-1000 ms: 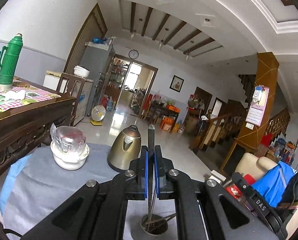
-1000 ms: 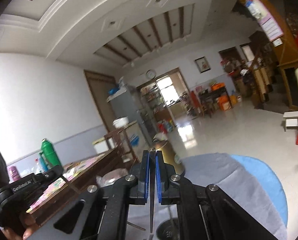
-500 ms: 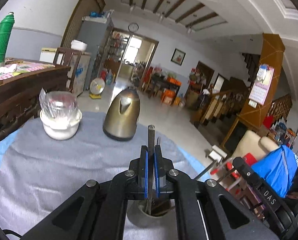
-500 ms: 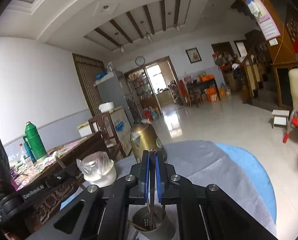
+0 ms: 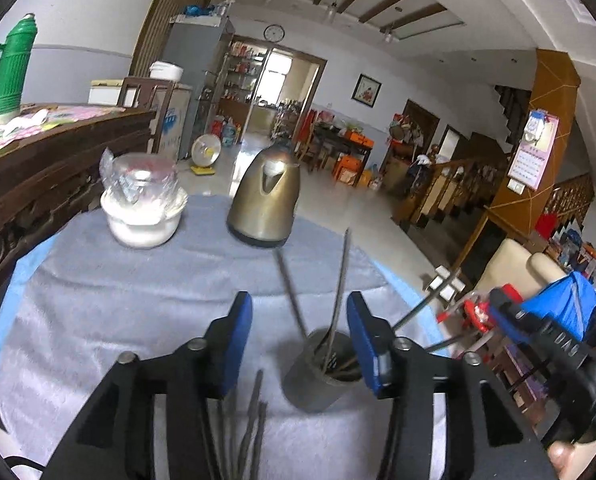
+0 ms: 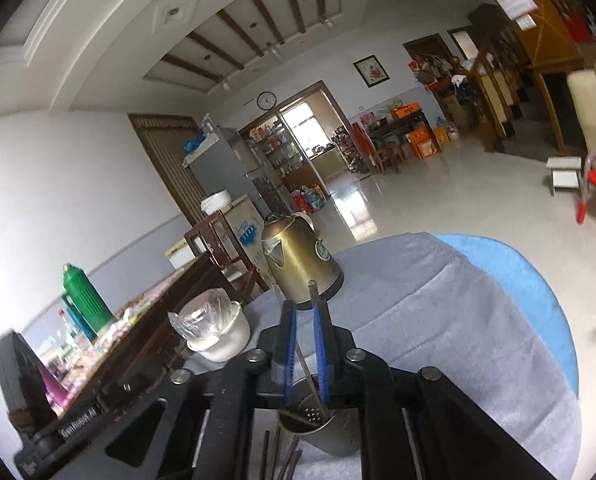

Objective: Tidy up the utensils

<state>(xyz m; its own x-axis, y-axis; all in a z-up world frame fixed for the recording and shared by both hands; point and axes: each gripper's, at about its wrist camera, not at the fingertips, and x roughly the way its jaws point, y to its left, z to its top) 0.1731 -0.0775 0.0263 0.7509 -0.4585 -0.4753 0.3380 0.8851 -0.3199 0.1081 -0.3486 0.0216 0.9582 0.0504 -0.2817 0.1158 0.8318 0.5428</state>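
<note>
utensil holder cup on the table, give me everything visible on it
The utensil holder cup is a grey, metal-looking cylinder, open at the top, with small holes showing in its wall in the right wrist view. It stands upright on the grey cloth, nearer than the kettle. Several thin utensils lean inside against its rim. More loose ones lie beside it on the cloth. Neither gripper touches the cup.
</note>
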